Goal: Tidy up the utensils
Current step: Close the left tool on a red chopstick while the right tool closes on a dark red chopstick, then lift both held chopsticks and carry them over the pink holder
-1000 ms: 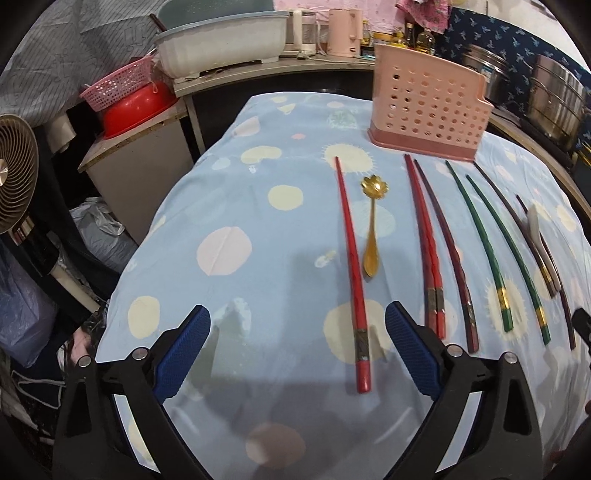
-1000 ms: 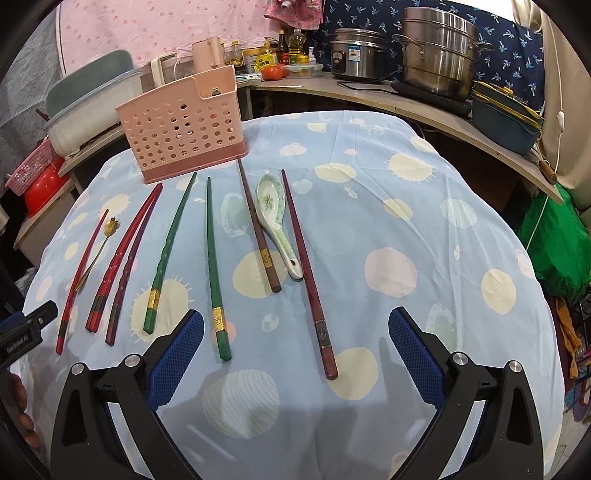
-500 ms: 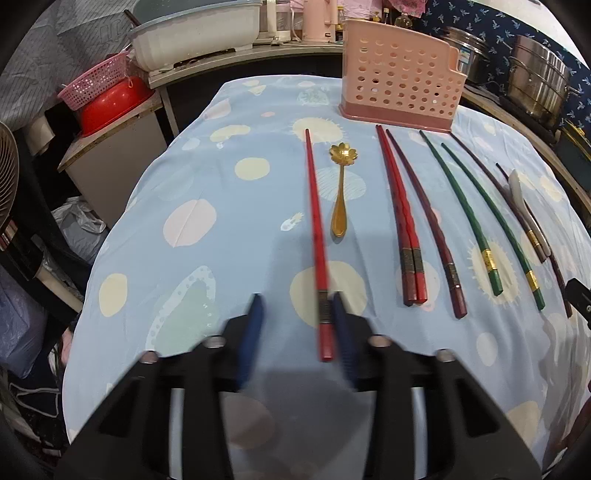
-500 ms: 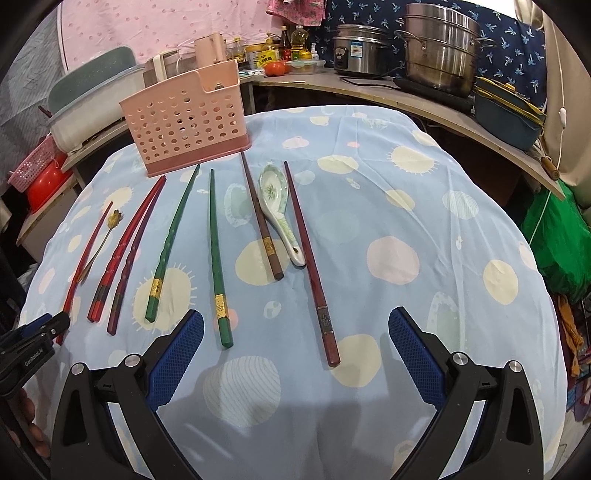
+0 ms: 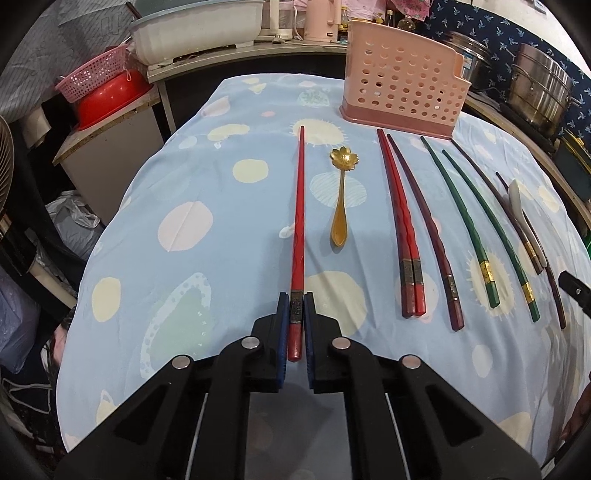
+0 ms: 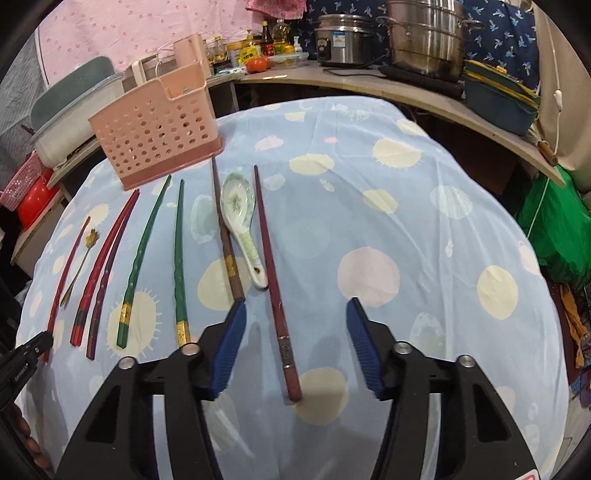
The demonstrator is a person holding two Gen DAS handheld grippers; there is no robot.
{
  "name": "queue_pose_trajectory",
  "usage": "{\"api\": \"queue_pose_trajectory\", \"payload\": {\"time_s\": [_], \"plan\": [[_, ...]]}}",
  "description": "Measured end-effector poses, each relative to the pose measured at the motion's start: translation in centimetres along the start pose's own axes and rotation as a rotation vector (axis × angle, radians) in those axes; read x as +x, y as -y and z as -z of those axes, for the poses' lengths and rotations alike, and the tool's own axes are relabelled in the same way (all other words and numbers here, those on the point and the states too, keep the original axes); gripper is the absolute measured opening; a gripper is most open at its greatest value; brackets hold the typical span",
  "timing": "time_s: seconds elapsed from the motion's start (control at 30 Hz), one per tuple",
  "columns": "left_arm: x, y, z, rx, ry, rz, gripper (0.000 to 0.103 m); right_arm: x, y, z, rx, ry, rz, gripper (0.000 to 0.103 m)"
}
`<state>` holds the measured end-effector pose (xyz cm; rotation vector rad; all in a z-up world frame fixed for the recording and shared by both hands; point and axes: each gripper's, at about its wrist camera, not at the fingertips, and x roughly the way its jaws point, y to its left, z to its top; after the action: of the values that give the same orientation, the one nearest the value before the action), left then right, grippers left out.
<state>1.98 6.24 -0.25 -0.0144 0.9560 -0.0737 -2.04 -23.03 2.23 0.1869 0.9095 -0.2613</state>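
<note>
A row of chopsticks and two spoons lies on the dotted blue tablecloth (image 5: 184, 192) in front of a pink perforated holder (image 5: 400, 96). My left gripper (image 5: 295, 301) is closing, its blue pads pressed on the near end of the leftmost red chopstick (image 5: 300, 206), which rests on the cloth. A gold flower spoon (image 5: 341, 199) lies just right of it. My right gripper (image 6: 297, 306) is closing too, with the dark red chopstick (image 6: 269, 258) between its pads, untouched. A white ceramic spoon (image 6: 240, 218) lies to that chopstick's left.
Red (image 5: 400, 229) and green chopsticks (image 6: 142, 251) lie in the middle of the row. Steel pots (image 6: 424, 33) and a rice cooker (image 6: 343, 40) stand on the counter behind. A white basin (image 5: 195, 29) and a red bowl (image 5: 107, 99) are at the back left.
The left jaws have gone from wide apart to clamped on the red chopstick's near end. The right gripper moved forward over the dark red chopstick and its jaws narrowed.
</note>
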Motion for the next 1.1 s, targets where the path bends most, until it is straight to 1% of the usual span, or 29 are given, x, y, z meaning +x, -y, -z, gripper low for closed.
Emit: {"api": "queue_pose_trajectory", "payload": {"time_s": [0.03,0.1,0.17,0.23,0.3,0.33,0.4,0.43,0.67,0.87,1.1], "plan": [[0.0,0.1,0.0,0.003,0.0,-0.001,0.008,0.2,-0.1,0.2,-0.004,-0.009,-0.007,0.047],[0.1,0.2,0.0,0.007,-0.001,-0.001,0.007,0.6,-0.3,0.6,-0.012,-0.024,-0.018,0.04],[0.2,0.4,0.0,0.012,0.001,-0.003,0.007,0.9,-0.5,0.9,-0.018,-0.04,-0.025,0.035],[0.2,0.5,0.1,0.015,0.002,-0.003,0.007,0.8,-0.5,1.2,-0.027,-0.035,-0.018,0.032],[0.2,0.6,0.0,0.014,0.002,-0.003,0.007,0.8,-0.5,1.3,-0.035,-0.035,-0.013,0.023],[0.2,0.6,0.0,0.014,0.003,-0.004,0.007,0.8,-0.5,1.3,-0.037,-0.033,-0.013,0.021],[0.1,0.7,0.1,0.015,0.003,-0.005,0.007,0.8,-0.5,1.4,-0.039,-0.032,-0.013,0.011],[0.1,0.7,0.1,0.016,0.003,-0.006,0.007,0.7,-0.5,1.4,-0.042,-0.031,-0.011,0.009],[-0.9,0.6,0.5,0.009,0.005,0.01,0.007,-0.7,-0.5,2.0,-0.054,-0.009,-0.025,0.007],[-2.7,0.6,0.5,0.001,0.036,0.025,0.007,-3.0,-0.4,1.6,-0.04,0.041,-0.05,0.007],[-5.6,0.1,-0.4,-0.019,0.088,0.049,0.007,-5.7,-0.9,0.2,-0.032,0.109,-0.084,0.007]]}}
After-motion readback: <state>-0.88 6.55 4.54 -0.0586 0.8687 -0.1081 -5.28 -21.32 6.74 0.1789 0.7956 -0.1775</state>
